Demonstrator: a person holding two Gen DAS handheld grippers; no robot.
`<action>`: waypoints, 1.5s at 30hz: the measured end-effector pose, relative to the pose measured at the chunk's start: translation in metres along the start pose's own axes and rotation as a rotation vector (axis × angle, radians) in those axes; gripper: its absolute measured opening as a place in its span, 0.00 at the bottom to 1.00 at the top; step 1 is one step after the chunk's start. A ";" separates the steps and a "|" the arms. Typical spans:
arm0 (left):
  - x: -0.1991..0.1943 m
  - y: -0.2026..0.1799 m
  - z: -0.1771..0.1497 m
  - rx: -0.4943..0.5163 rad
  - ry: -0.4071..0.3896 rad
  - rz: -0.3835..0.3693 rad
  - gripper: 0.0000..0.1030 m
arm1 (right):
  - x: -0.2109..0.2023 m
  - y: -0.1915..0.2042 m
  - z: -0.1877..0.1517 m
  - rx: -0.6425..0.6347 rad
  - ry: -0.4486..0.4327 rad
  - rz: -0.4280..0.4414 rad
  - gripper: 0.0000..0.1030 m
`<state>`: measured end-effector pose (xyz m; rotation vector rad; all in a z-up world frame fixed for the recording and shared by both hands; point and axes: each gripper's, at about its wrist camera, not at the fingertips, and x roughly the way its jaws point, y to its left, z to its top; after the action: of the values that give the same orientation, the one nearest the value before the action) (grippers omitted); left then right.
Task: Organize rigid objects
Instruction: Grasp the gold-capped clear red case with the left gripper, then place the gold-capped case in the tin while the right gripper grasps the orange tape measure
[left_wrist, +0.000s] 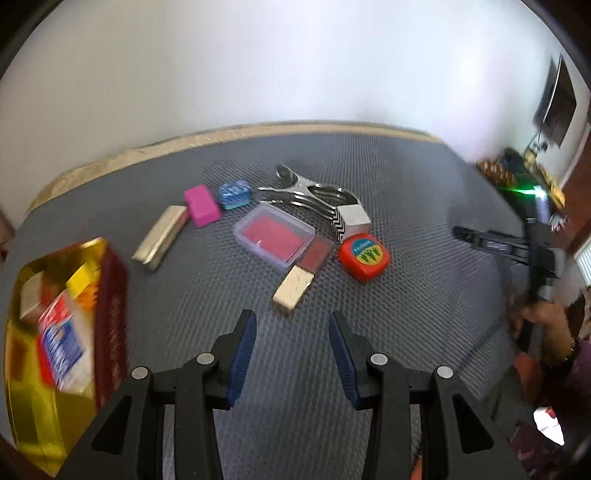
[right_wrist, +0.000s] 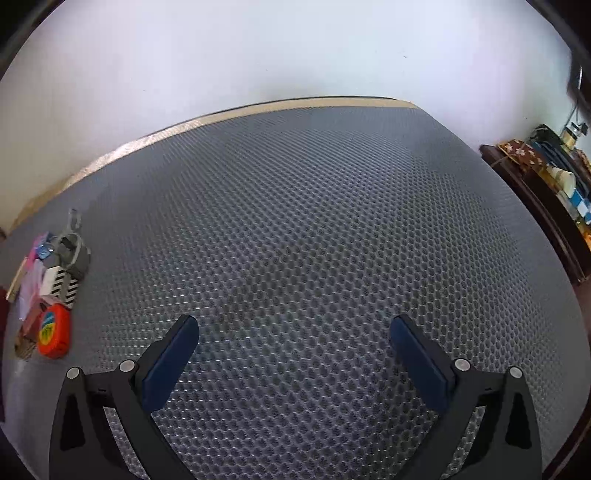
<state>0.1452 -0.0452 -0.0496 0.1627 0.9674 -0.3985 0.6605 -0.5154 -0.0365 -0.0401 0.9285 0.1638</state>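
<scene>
My left gripper (left_wrist: 291, 334) is nearer the clutter

Its jaws part-open and empty, small beige rectangular block (left_wrist: 293, 291) just ahead, long axis toward me; right gripper (right_wrist: 294, 345) wide open, empty, over bare mat

Loose items clustered ahead of the left claw (left_wrist: 291, 321): cream block (left_wrist: 292, 291) nearest, clear case with red insert (left_wrist: 274, 234), red tape measure (left_wrist: 364, 257), metal bar (left_wrist: 159, 237), pink block (left_wrist: 202, 205). Gold box (left_wrist: 29, 402) left, open, partly filled
</scene>
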 end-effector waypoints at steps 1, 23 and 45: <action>0.010 -0.001 0.006 0.010 0.018 0.004 0.40 | 0.000 0.000 0.001 -0.002 -0.004 0.009 1.00; 0.079 -0.024 0.012 0.019 0.091 0.016 0.20 | 0.000 0.010 -0.006 0.002 -0.002 0.040 1.00; -0.056 0.004 -0.079 -0.219 -0.089 0.000 0.20 | -0.045 0.157 -0.035 -0.265 0.031 0.431 0.95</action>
<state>0.0580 -0.0029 -0.0480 -0.0533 0.9161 -0.2946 0.5811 -0.3699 -0.0156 -0.0871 0.9327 0.6875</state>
